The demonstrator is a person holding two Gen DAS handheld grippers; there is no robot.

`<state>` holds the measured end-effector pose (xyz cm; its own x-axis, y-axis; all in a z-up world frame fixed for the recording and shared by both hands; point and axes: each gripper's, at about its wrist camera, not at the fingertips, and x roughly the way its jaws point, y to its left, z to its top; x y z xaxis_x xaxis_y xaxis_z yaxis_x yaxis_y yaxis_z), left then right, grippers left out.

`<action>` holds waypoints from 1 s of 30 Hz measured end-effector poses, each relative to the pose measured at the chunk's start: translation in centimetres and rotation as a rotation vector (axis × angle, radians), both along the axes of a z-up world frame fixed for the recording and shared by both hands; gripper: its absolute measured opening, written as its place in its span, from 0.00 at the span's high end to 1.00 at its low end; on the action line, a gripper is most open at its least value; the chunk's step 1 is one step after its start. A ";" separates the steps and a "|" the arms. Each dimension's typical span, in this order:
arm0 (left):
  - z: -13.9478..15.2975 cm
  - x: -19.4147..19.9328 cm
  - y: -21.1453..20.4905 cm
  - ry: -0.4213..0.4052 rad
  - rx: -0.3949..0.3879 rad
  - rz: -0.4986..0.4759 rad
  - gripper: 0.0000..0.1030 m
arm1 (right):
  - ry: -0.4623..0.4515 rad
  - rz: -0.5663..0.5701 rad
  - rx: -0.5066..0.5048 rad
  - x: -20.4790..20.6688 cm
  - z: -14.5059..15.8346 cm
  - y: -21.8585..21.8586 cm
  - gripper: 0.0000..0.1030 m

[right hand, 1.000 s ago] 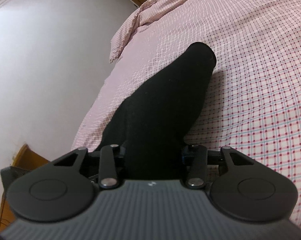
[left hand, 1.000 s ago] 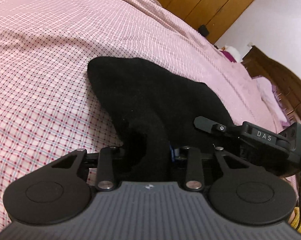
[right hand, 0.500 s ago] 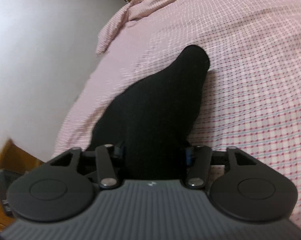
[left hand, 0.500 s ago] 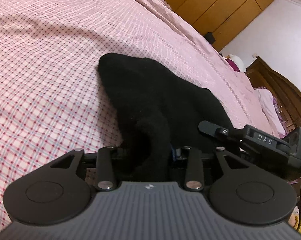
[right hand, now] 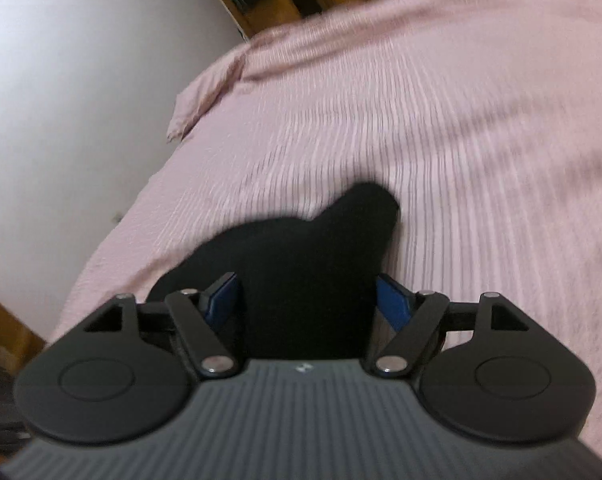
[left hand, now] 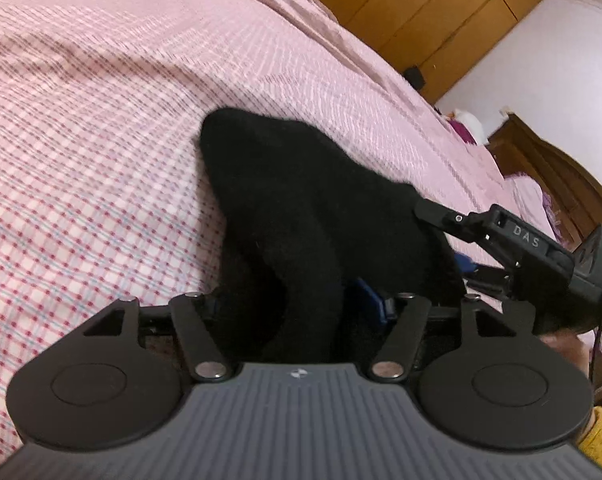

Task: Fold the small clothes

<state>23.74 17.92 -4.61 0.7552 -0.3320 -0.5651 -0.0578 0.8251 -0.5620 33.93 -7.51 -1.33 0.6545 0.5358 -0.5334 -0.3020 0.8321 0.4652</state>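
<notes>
A black sock (left hand: 301,208) lies on the pink checked bedsheet (left hand: 101,128), its far end resting on the bed. My left gripper (left hand: 301,312) is shut on the near end of the sock, which hides the fingertips. The right gripper (left hand: 513,248) shows at the right of the left wrist view, at the sock's other near corner. In the right wrist view the black sock (right hand: 313,264) fills the gap between the jaws of my right gripper (right hand: 307,300). Its blue pads (right hand: 391,300) stand apart on either side of the cloth. This view is blurred.
The bed edge and a pale wall (right hand: 81,100) lie to the left in the right wrist view. A wooden wardrobe (left hand: 421,12) stands beyond the bed, and a dark wooden headboard (left hand: 561,184) is at the right. A sheet corner (right hand: 205,96) hangs over the edge.
The right gripper's jaws have spread apart, with blue pads now showing beside the sock. Both grippers have moved over the bed, and the sock's far end looks bunched closer.
</notes>
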 end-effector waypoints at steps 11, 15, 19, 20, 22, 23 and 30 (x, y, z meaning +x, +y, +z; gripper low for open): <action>0.7 2.3 0.0 -0.100 0.012 0.054 0.34 | -0.099 -0.063 0.005 0.1 -0.6 -0.5 0.73; 0.2 4.5 -0.9 -0.054 0.126 0.042 0.34 | -0.040 -0.148 0.017 1.3 -3.5 -1.5 0.73; -0.2 4.5 -0.5 -0.043 0.119 0.042 0.34 | 0.002 -0.133 0.028 2.4 -3.9 -2.1 0.58; -0.1 4.3 -0.4 -0.040 0.113 0.045 0.34 | 0.012 -0.135 0.029 2.3 -3.7 -2.3 0.50; 0.1 3.3 0.1 -0.027 0.095 0.047 0.33 | 0.035 -0.142 0.053 1.8 -3.2 -2.9 0.39; 0.2 2.9 0.0 -0.019 0.090 0.041 0.33 | 0.053 -0.146 0.067 1.4 -3.0 -3.2 0.36; 0.8 0.8 -0.5 0.014 0.151 0.009 0.29 | 0.094 -0.009 0.076 -5.5 -0.8 -3.6 0.36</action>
<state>24.57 17.41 -3.83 0.7495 -0.2352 -0.6188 -0.0729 0.8997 -0.4303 28.43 -11.08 -2.15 0.6084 0.5719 -0.5503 -0.2471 0.7954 0.5534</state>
